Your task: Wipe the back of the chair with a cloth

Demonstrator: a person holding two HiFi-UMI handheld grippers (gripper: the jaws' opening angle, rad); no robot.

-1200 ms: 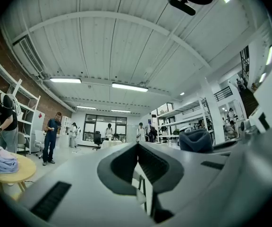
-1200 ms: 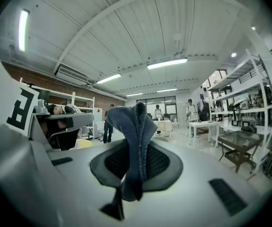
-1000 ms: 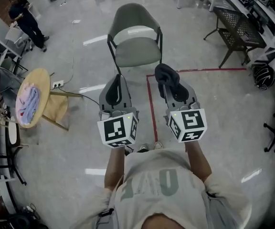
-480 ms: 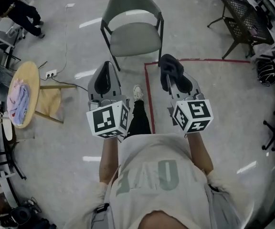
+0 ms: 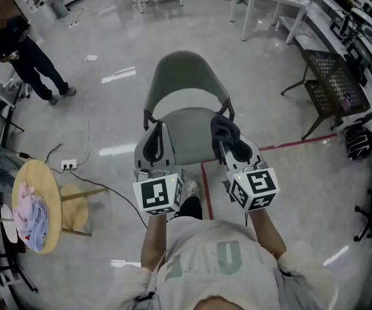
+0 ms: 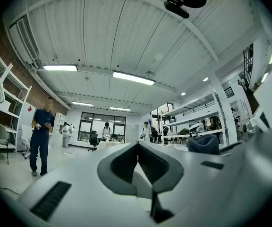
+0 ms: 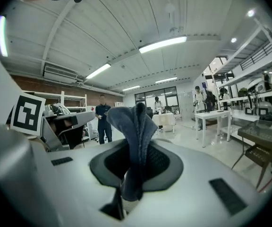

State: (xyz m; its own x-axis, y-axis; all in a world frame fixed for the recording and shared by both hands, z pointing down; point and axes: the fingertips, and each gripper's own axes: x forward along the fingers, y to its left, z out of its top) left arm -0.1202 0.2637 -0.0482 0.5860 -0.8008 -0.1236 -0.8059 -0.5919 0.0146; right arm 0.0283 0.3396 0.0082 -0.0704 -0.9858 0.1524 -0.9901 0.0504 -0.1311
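We see left gripper (image 5: pixel 154 133) pressed together, holding nothing | right gripper (image 5: pixel 225 138) pinching dark cloth (image 5: pixel 221 124) | chair (image 5: pixel 185 86) just ahead, back on far side | shirt (image 5: pixel 205 254) print unreadable

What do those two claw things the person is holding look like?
Both are light grey plastic. The left claw and the right claw each have two curved shells with dark ribbed pads inside. Behind each one sits a white cube printed with black square markers. The person wears a pale grey short-sleeved T-shirt.
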